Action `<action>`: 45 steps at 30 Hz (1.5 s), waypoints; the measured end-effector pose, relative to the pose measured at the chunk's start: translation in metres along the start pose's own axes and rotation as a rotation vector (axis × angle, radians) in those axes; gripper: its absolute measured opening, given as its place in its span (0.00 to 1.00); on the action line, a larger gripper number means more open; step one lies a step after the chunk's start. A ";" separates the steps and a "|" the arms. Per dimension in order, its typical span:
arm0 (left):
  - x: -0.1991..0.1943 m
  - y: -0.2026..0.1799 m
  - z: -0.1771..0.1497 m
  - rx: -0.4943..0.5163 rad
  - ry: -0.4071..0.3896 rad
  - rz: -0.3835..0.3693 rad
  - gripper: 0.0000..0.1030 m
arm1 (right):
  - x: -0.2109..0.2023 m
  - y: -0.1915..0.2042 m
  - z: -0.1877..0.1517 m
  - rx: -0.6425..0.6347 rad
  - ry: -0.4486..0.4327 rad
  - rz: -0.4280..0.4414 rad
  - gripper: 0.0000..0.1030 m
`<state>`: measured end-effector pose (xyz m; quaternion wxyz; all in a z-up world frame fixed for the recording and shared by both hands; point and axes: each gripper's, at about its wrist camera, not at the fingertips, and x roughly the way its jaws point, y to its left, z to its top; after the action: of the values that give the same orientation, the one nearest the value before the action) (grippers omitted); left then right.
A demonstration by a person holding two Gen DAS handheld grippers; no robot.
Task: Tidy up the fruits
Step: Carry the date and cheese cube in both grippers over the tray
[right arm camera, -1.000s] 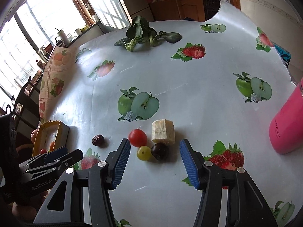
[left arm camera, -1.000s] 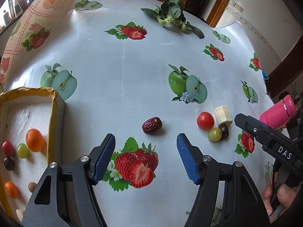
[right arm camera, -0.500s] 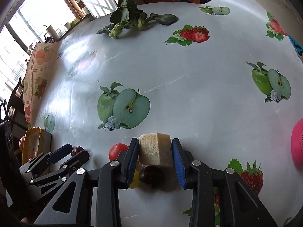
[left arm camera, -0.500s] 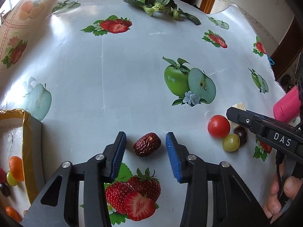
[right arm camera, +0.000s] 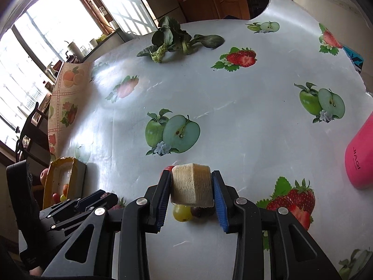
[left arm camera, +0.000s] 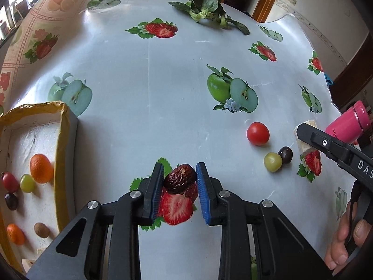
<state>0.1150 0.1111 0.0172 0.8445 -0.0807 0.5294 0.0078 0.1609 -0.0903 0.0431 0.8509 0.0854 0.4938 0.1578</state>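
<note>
My left gripper (left arm camera: 179,179) is shut on a wrinkled dark red date (left arm camera: 180,178) and holds it above the tablecloth. My right gripper (right arm camera: 191,187) is shut on a pale banana chunk (right arm camera: 191,187), lifted over a green grape (right arm camera: 181,212) and a dark grape (right arm camera: 202,211). In the left wrist view a red cherry tomato (left arm camera: 257,133), the green grape (left arm camera: 272,161) and the dark grape (left arm camera: 285,154) lie on the table at right. A yellow-rimmed white tray (left arm camera: 63,140) at left holds several small fruits.
A pink bottle (right arm camera: 361,154) lies at the table's right edge. A bunch of leafy greens (left arm camera: 207,9) lies at the far side. The tablecloth carries printed apples and strawberries. The right gripper's finger (left arm camera: 326,145) reaches in from the right in the left wrist view.
Both grippers have closed on their fruit and lifted: the left on the date, the right on the banana chunk. The left gripper has drawn back over the printed strawberry.
</note>
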 end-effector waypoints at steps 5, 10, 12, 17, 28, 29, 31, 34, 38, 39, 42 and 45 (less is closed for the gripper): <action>-0.033 0.005 -0.020 -0.039 -0.026 0.015 0.25 | -0.029 0.015 -0.018 -0.025 -0.011 0.023 0.35; -0.062 0.010 -0.039 -0.065 -0.047 0.029 0.25 | -0.055 0.033 -0.042 -0.064 -0.015 0.056 0.35; -0.072 0.013 -0.047 -0.081 -0.056 0.028 0.25 | -0.065 0.040 -0.052 -0.082 -0.015 0.069 0.35; -0.091 0.021 -0.066 -0.094 -0.063 0.061 0.25 | -0.083 0.059 -0.077 -0.125 -0.009 0.096 0.35; -0.126 0.046 -0.102 -0.122 -0.088 0.116 0.25 | -0.107 0.095 -0.117 -0.220 -0.004 0.136 0.34; -0.128 0.048 -0.104 -0.122 -0.090 0.120 0.25 | -0.108 0.097 -0.119 -0.224 -0.006 0.138 0.34; -0.132 0.050 -0.107 -0.125 -0.095 0.127 0.25 | -0.111 0.101 -0.123 -0.236 -0.009 0.136 0.34; -0.139 0.055 -0.111 -0.131 -0.105 0.134 0.25 | -0.116 0.106 -0.127 -0.243 -0.016 0.140 0.34; -0.145 0.059 -0.115 -0.134 -0.114 0.146 0.25 | -0.123 0.113 -0.131 -0.255 -0.026 0.146 0.34; -0.146 0.060 -0.116 -0.134 -0.116 0.149 0.25 | -0.125 0.115 -0.131 -0.257 -0.027 0.150 0.34; -0.150 0.061 -0.118 -0.133 -0.121 0.152 0.25 | -0.129 0.120 -0.133 -0.266 -0.033 0.158 0.34; -0.152 0.064 -0.121 -0.139 -0.123 0.155 0.25 | -0.132 0.125 -0.135 -0.273 -0.036 0.166 0.34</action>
<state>-0.0659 0.1673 0.0939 0.8646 -0.0973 0.4794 0.1144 -0.0401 -0.0211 0.1212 0.8473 0.0122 0.4434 0.2920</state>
